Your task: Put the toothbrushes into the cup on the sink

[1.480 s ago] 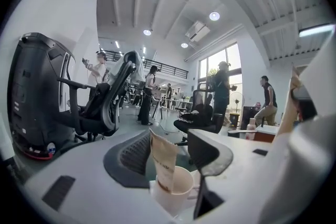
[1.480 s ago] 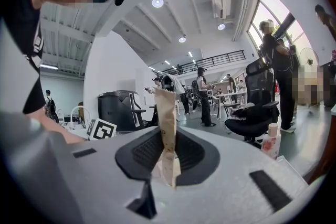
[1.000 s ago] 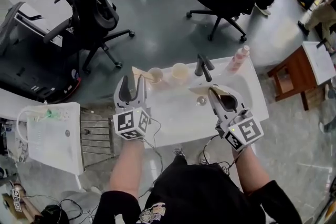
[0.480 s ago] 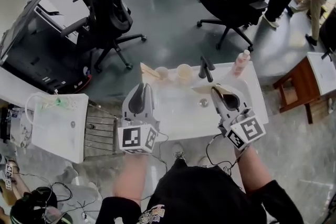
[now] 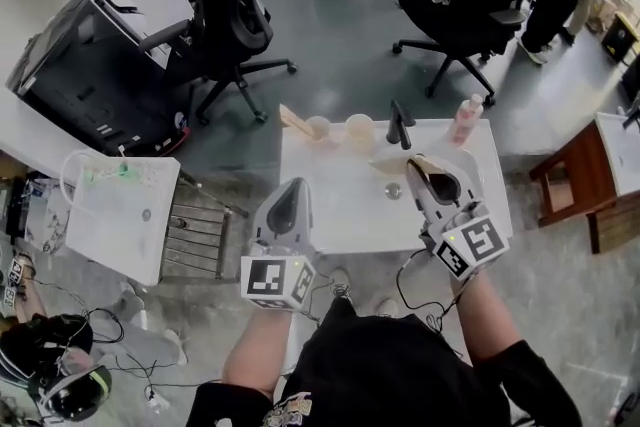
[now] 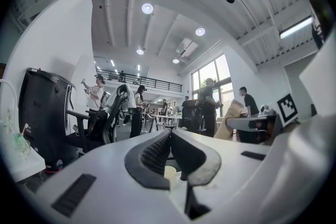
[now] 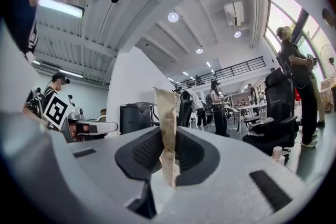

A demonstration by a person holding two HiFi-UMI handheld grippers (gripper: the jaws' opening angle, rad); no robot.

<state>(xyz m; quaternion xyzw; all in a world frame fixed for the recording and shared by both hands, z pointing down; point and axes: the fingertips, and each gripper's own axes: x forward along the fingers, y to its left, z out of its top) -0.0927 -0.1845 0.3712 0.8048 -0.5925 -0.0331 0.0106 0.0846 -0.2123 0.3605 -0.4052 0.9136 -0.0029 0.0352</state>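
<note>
Moved: left gripper (image 5: 297,190) pulls back to the sink's (image 5: 335,210) near-left corner, jaws together, empty.
Toothbrush (image 7: 167,128): wrapped, clamped in right gripper (image 7: 168,155) over the basin; cup (image 5: 319,128) at far edge.
Risk: thin wrapper could slip or snag the rim.

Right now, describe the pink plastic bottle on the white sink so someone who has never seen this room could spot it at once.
Find the white rectangular sink on the grey floor. Along its far edge a black faucet rises; the tall pink bottle stands right of it, at the far right corner. Unlike the two short pale cups left of the faucet, it is slim and pink.
</note>
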